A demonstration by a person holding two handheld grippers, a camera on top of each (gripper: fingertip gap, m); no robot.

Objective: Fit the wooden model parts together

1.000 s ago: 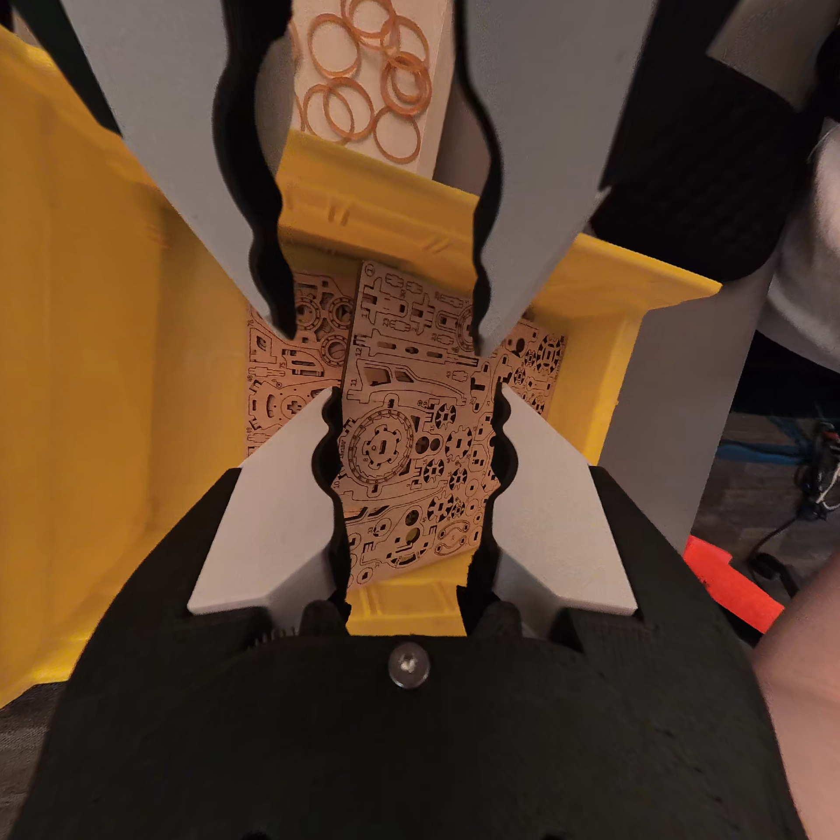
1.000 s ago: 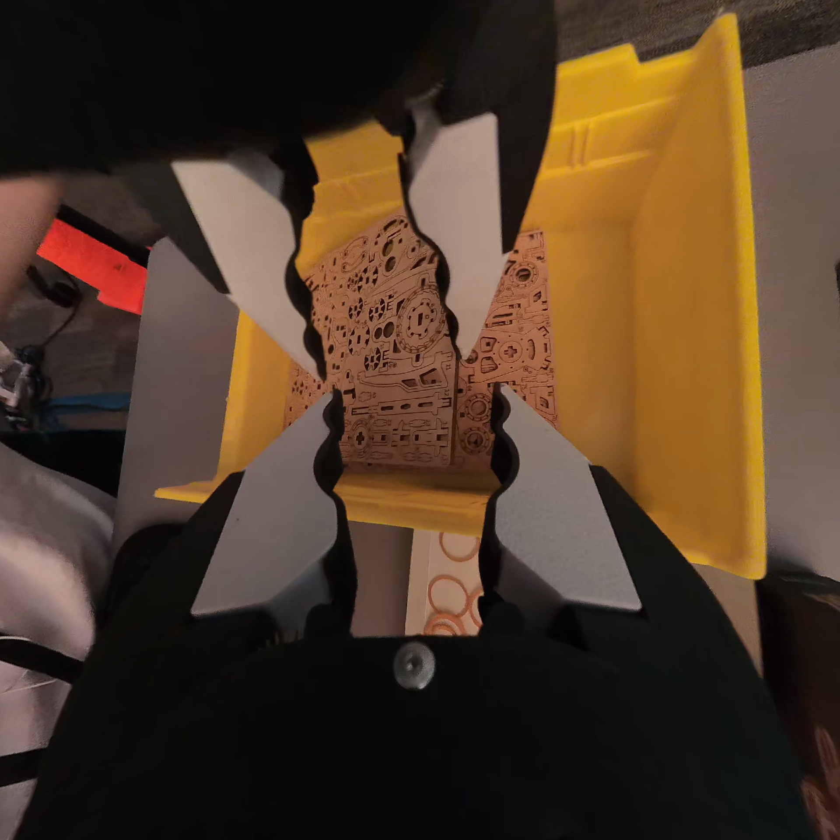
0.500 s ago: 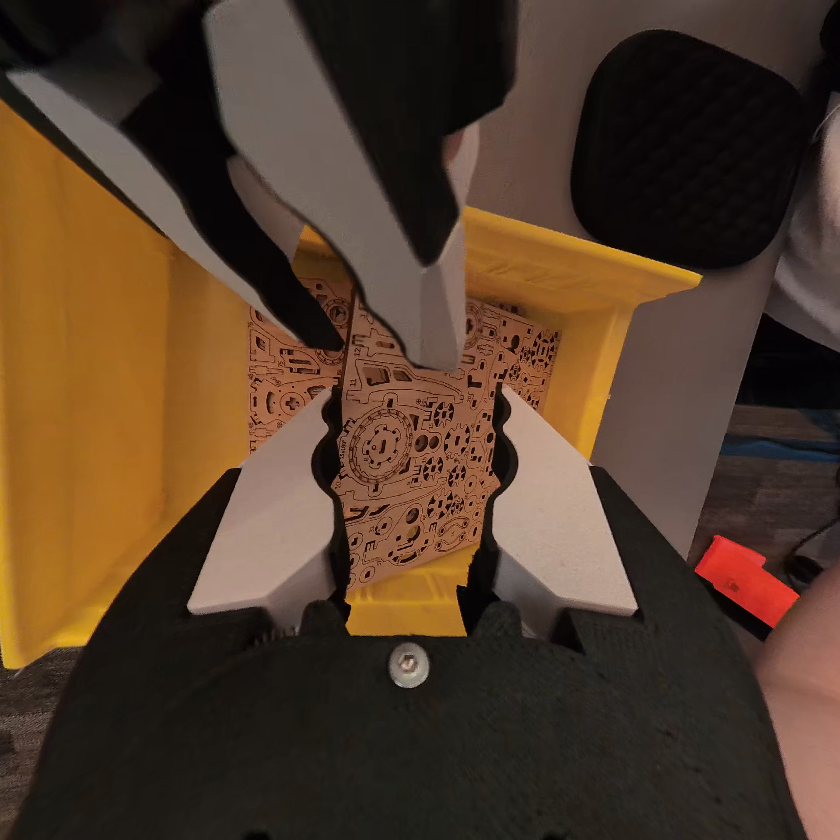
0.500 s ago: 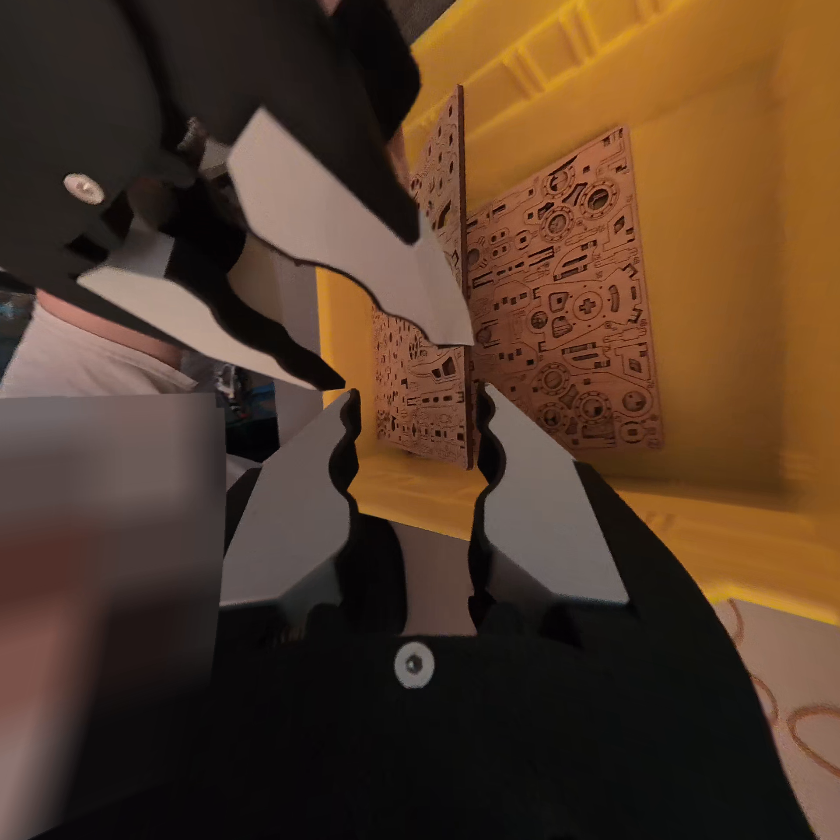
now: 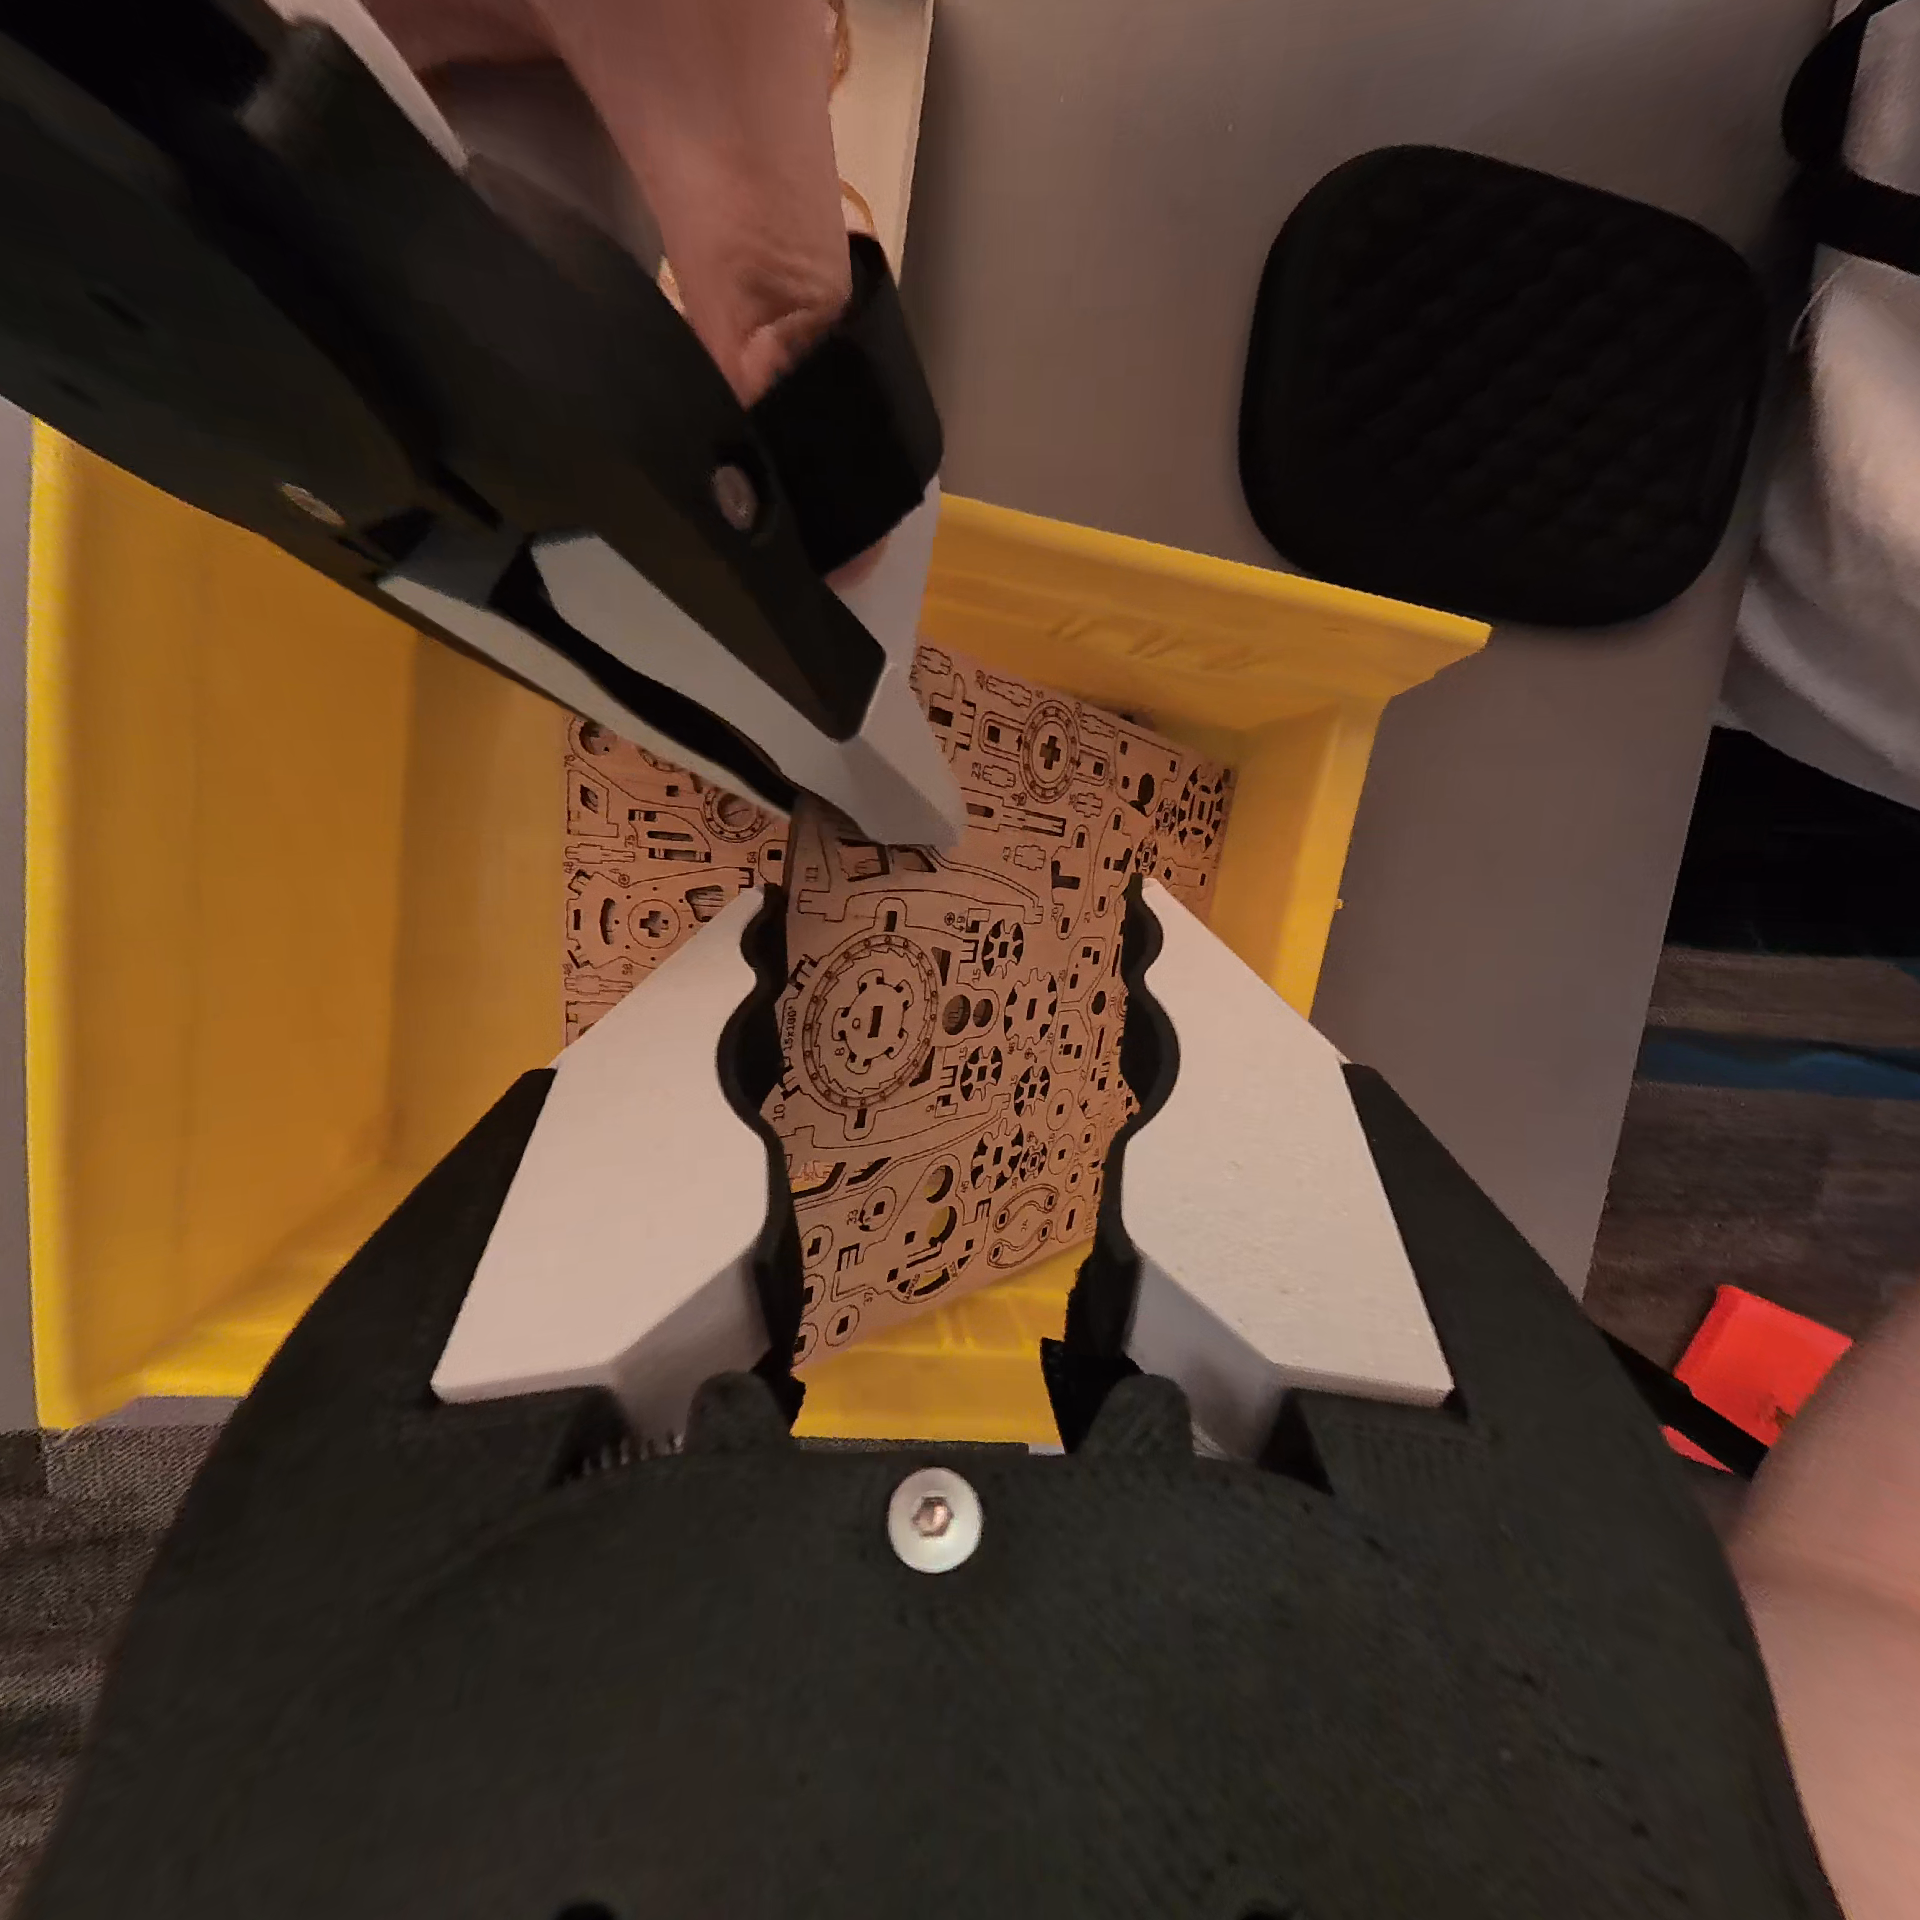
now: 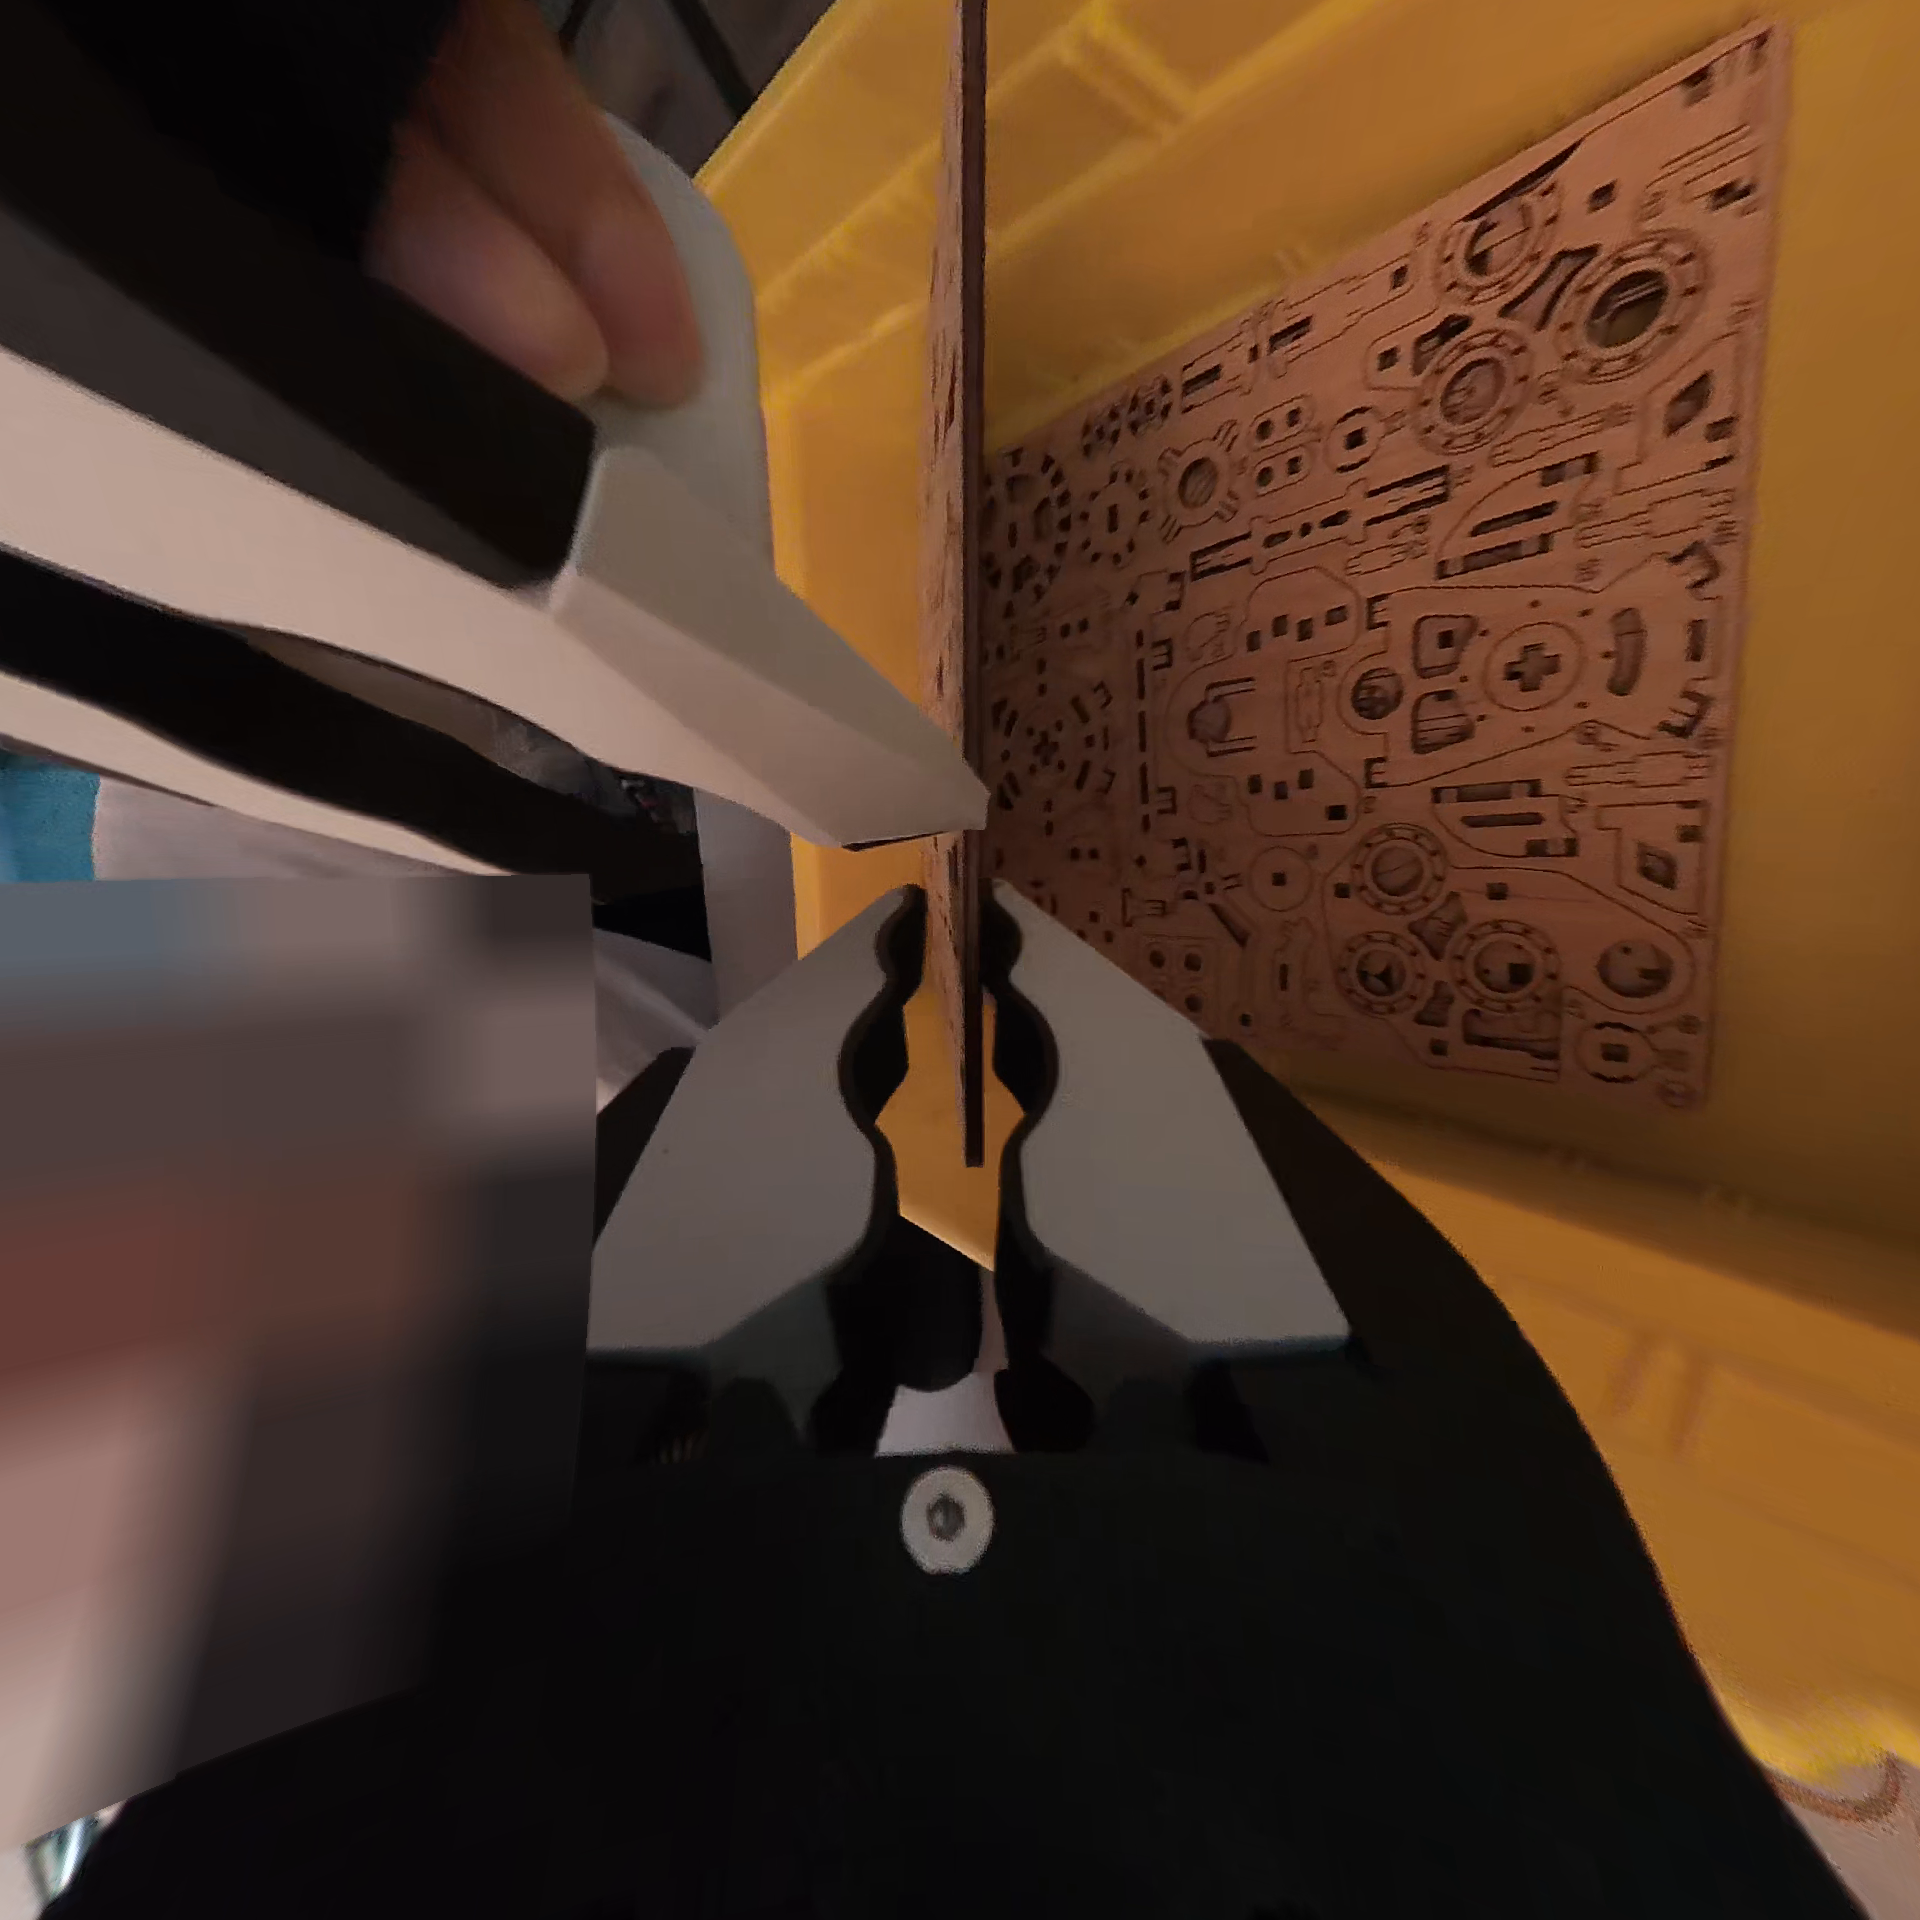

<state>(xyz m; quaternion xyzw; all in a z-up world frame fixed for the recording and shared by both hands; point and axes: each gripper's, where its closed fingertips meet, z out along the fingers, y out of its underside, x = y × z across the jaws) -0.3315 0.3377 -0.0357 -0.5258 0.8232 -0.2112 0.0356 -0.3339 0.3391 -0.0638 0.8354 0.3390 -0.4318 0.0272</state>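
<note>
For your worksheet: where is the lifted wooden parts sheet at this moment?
The lifted sheet stands tilted inside the yellow bin, framed by the open left gripper; the right gripper pinches its edge, above a second sheet lying flat.

Wooden sheet (image 5: 935, 1049): thin, flat wood with burnt-brown cut lines.
Bin (image 5: 260, 935): yellow plastic, smooth, a bit shiny.
Left gripper (image 5: 948, 914): rough black plastic body, matt grey fingers (image 5: 623, 1195).
Pad (image 5: 1496, 384) behind the bin: black, bumpy.
</note>
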